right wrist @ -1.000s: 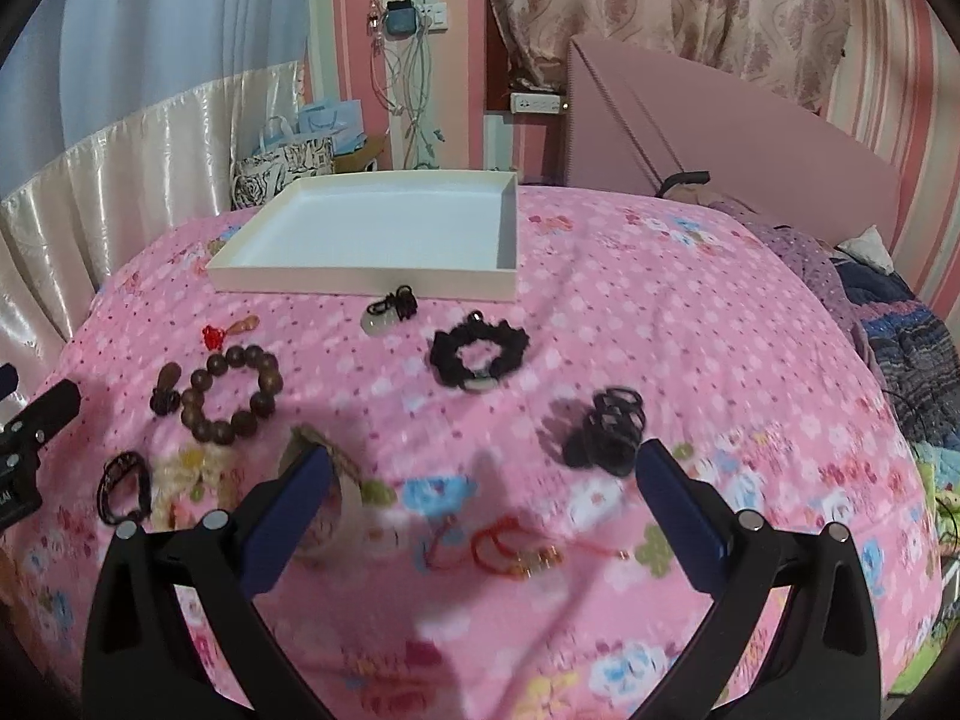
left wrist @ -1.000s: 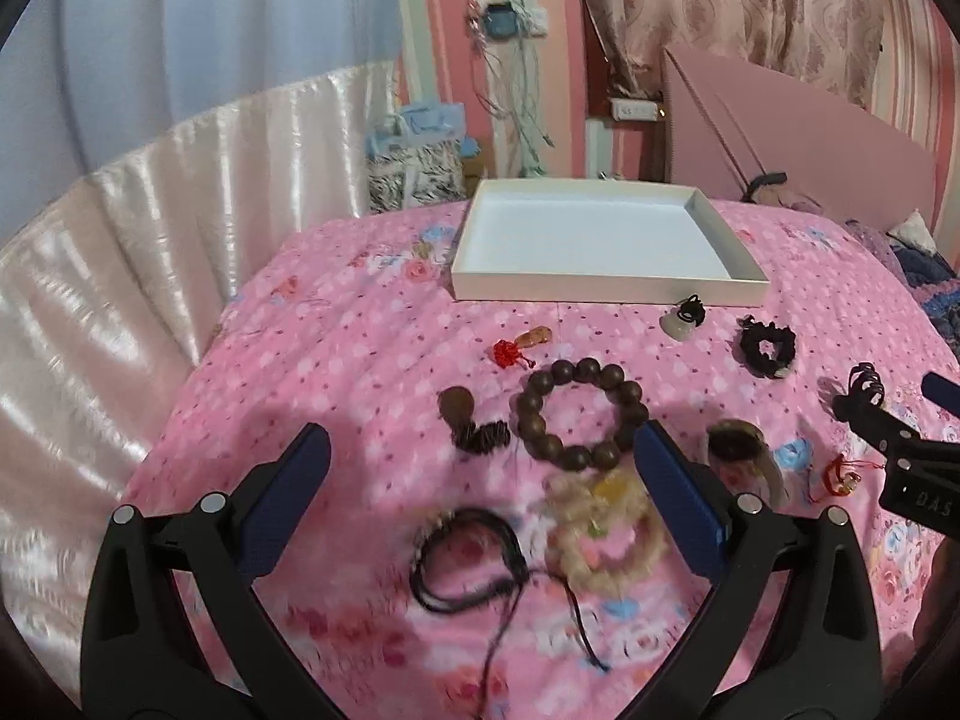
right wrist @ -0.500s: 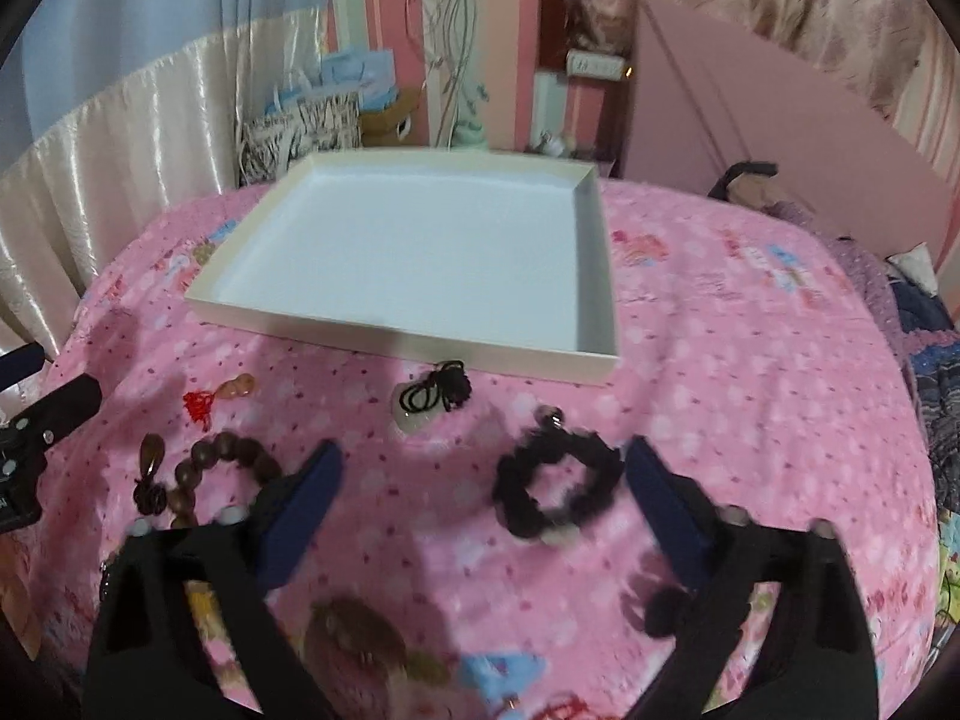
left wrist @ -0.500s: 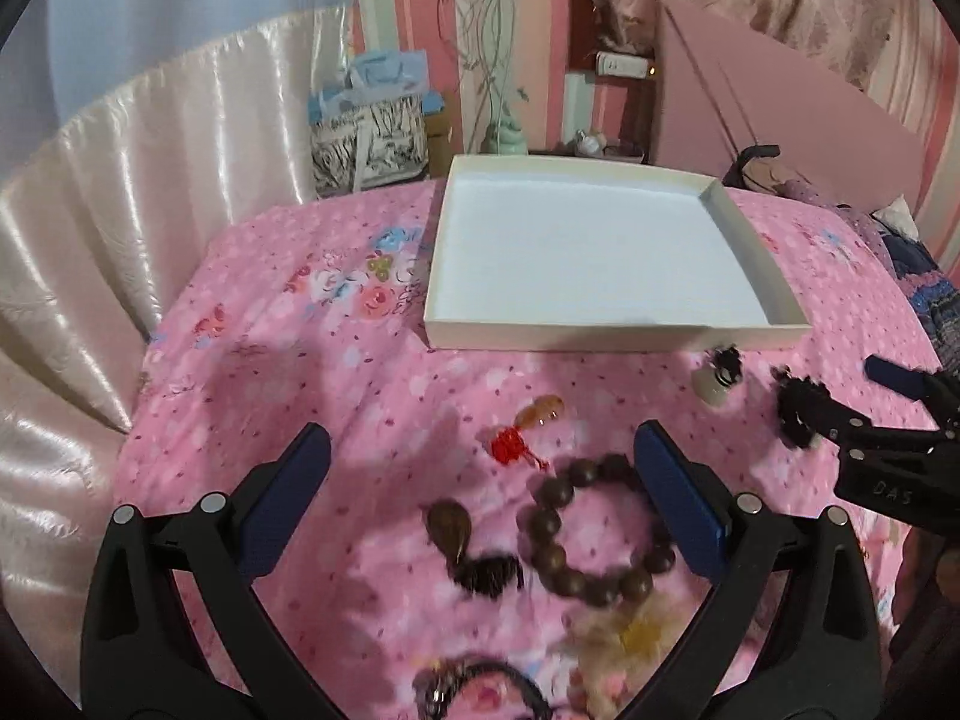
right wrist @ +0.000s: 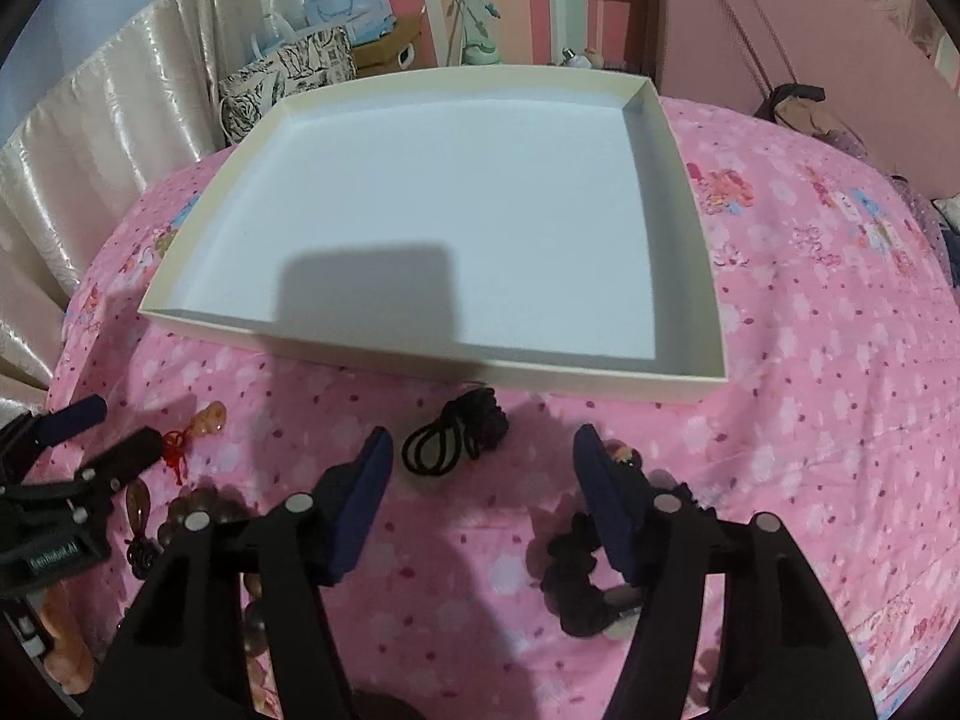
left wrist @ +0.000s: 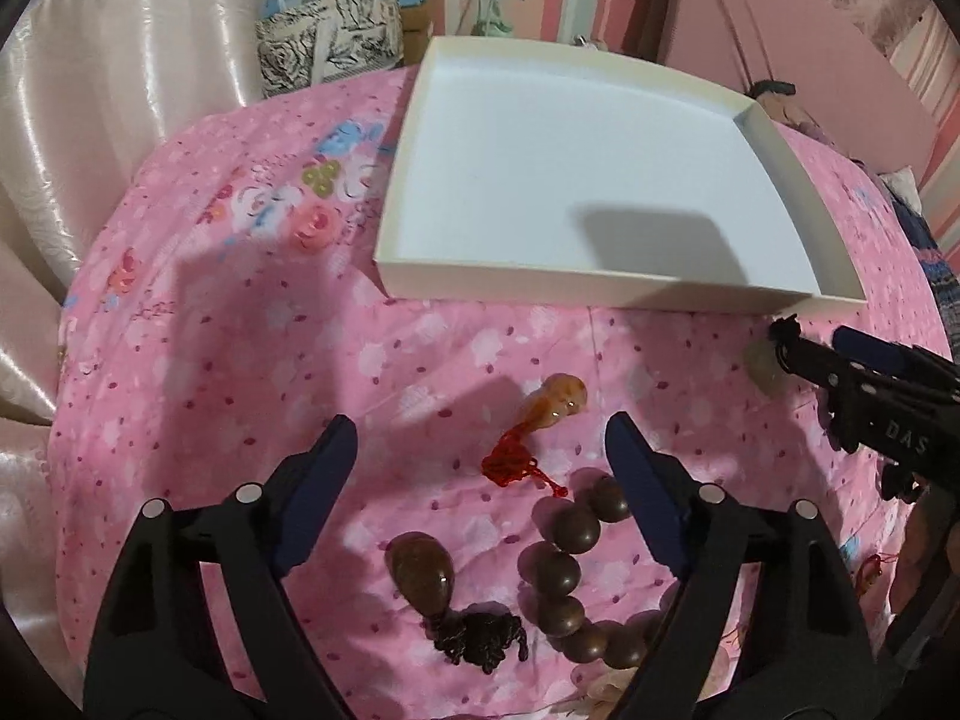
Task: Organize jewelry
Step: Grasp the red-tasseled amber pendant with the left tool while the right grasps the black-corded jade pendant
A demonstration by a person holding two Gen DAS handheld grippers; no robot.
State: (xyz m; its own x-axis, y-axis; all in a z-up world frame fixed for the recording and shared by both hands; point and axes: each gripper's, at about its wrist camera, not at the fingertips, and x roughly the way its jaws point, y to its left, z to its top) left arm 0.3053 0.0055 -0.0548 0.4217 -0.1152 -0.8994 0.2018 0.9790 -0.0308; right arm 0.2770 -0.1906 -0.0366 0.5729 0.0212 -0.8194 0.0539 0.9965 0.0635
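Note:
An empty white tray (left wrist: 420,276) (right wrist: 690,120) lies on the pink bedspread. My left gripper (left wrist: 480,438) is open and empty, with an amber pendant on a red knotted cord (left wrist: 555,402) between its fingers. A brown wooden bead bracelet (left wrist: 564,570) and a brown pendant with a dark tassel (left wrist: 420,570) lie just below. My right gripper (right wrist: 483,450) is open and empty over a pale pendant's black cord (right wrist: 456,438). A black bead bracelet (right wrist: 576,576) lies under its right finger.
Shiny cream curtains (left wrist: 120,90) and patterned gift bags (left wrist: 330,30) stand beyond the bed's far left edge. A pink headboard (right wrist: 810,48) rises at the back right. The right gripper (left wrist: 870,384) shows at the left view's right edge.
Both grippers have moved forward and lower toward the tray. The pendants now sit between the fingers, and the items nearer the front have dropped out of view.

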